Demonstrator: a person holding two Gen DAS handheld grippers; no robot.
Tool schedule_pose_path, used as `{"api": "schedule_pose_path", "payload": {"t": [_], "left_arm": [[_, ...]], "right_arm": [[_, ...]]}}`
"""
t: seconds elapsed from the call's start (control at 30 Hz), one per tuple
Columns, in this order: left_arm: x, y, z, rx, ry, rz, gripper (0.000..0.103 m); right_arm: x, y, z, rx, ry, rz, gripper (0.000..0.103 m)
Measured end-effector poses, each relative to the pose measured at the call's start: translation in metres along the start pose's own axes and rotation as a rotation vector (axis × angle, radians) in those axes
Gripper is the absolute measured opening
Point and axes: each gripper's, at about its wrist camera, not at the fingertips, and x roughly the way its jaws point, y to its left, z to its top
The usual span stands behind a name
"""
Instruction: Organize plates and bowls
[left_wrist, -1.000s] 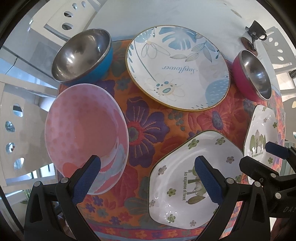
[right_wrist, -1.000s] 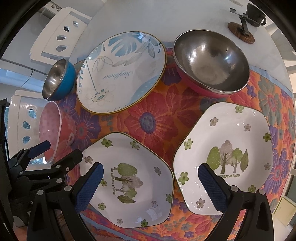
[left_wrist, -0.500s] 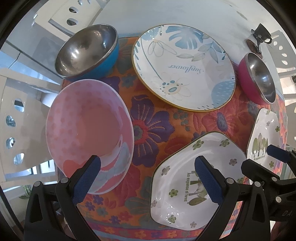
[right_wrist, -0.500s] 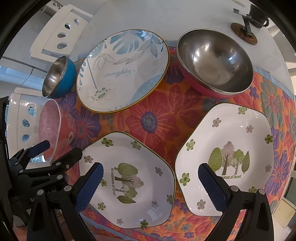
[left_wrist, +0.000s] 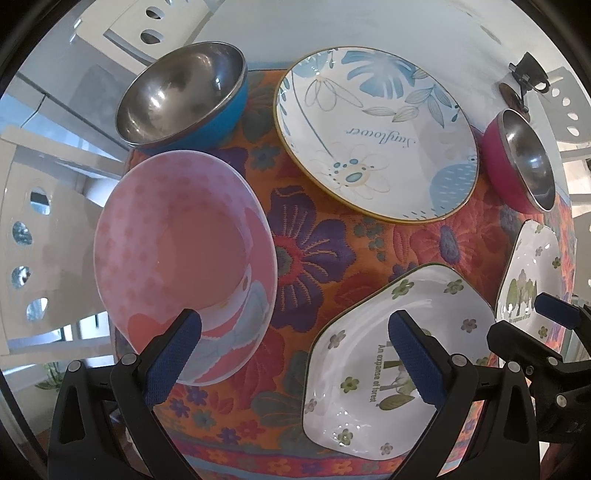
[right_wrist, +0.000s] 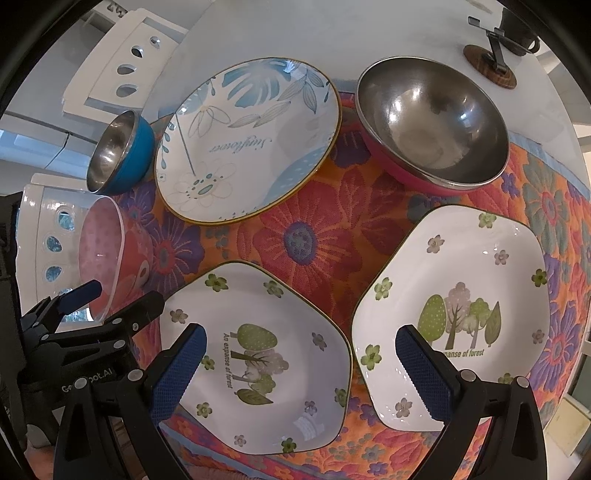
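I'm looking at a home dining area: a white surface (right_wrist: 258, 33) spread with an orange floral quilted cloth (right_wrist: 306, 240), white chairs with oval cut-outs (right_wrist: 125, 70) drawn up beside it, and decorated ceramic plates and bowls laid out.

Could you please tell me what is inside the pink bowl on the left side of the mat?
The pink bowl looks empty: only its glazed, patterned inside shows. The left hand-held gripper has one fingertip covering a small part of its near rim.
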Motion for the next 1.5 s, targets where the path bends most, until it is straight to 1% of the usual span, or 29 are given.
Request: {"api": "schedule_pose_path", "payload": {"t": [0.13, 0.3, 0.47, 0.53, 0.83, 1.0, 1.1, 1.2, 1.27, 1.37, 1.43, 1.5], "left_arm": [[-0.001, 0.001, -0.001, -0.003, 0.0, 0.002, 0.101], [0.0, 0.0, -0.001, -0.008, 0.003, -0.003, 0.101], [0.001, 0.004, -0.003, -0.027, 0.017, -0.008, 0.101], [0.001, 0.006, -0.003, -0.032, 0.016, -0.016, 0.101], [0.0, 0.007, -0.005, -0.043, 0.011, -0.027, 0.101], [0.001, 0.009, -0.008, -0.043, 0.009, -0.031, 0.1], [0.0, 0.007, -0.012, -0.049, 0.017, -0.036, 0.1], [-0.002, 0.005, -0.019, -0.07, 0.034, -0.019, 0.099], [-0.009, 0.001, -0.024, -0.072, 0.024, -0.008, 0.099], [-0.024, -0.006, -0.025, -0.082, 0.015, -0.058, 0.098], [-0.036, -0.01, -0.022, -0.109, 0.003, -0.097, 0.098], [-0.048, -0.013, -0.015, -0.154, -0.011, -0.167, 0.098]], "right_arm": [[-0.001, 0.001, 0.0, -0.008, -0.005, -0.015, 0.102], [-0.002, 0.001, 0.001, -0.012, -0.007, -0.008, 0.102], [-0.003, 0.005, 0.001, -0.047, -0.015, -0.009, 0.102], [-0.003, 0.006, 0.001, -0.051, -0.012, 0.0, 0.102], [0.0, 0.008, 0.004, -0.074, -0.004, -0.008, 0.102], [0.003, 0.005, 0.006, -0.087, 0.013, -0.033, 0.103], [0.0, 0.001, 0.005, -0.078, 0.012, 0.019, 0.103], [-0.008, 0.001, 0.005, -0.098, -0.001, 0.024, 0.103], [-0.02, 0.002, 0.009, -0.123, -0.016, 0.032, 0.103], [-0.041, 0.002, 0.022, -0.16, -0.05, 0.034, 0.103], [-0.064, 0.003, 0.04, -0.194, -0.091, 0.018, 0.103], [-0.089, 0.006, 0.064, -0.234, -0.132, 0.004, 0.103]]}}
